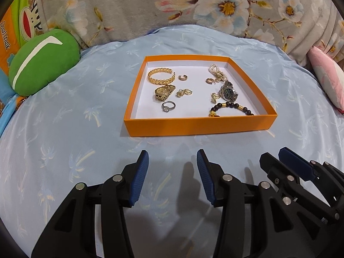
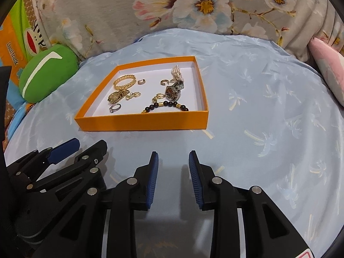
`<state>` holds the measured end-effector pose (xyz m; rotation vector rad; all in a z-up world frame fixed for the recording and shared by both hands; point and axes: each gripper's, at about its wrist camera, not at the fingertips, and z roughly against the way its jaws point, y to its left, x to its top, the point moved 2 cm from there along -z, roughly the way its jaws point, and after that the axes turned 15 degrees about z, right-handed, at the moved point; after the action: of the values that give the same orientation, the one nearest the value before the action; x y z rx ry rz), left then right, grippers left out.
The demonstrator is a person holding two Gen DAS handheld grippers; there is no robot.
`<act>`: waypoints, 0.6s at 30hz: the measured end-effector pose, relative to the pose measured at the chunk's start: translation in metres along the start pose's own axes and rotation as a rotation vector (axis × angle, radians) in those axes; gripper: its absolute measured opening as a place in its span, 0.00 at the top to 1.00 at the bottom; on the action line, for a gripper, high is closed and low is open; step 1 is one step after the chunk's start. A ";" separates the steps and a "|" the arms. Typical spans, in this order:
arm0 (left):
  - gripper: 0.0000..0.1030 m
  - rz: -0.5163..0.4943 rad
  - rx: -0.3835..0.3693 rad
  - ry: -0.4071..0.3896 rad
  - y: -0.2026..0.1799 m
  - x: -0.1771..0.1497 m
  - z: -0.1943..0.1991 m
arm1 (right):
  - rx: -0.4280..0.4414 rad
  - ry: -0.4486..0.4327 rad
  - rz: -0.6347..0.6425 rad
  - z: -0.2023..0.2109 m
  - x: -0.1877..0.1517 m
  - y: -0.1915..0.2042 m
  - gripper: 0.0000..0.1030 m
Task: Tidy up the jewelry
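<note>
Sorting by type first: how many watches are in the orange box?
2. The gold watch lies left, below the gold bangle; the silver watch lies right, above the bead bracelet.

Legible text, one item: "Paul frank", dark lettering running vertically on the orange panel of the orange-and-green cartoon-monkey printed fabric [image 1: 13,28] [image 2: 13,49], far left behind the green plush cushion [image 1: 43,64].

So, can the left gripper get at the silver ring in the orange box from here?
Probably yes: the left gripper is open, nothing lies between it and the box, and the silver ring sits alone near the low front wall.
</note>
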<state>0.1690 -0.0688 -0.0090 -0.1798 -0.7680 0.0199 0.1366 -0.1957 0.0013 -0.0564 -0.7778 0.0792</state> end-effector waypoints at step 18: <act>0.55 0.016 0.036 -0.006 0.000 0.006 -0.009 | -0.049 0.009 0.006 -0.008 0.009 -0.002 0.63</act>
<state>0.1794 -0.0695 -0.0110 -0.1515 -0.7717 0.0493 0.1486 -0.1967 0.0016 -0.1051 -0.7702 0.0656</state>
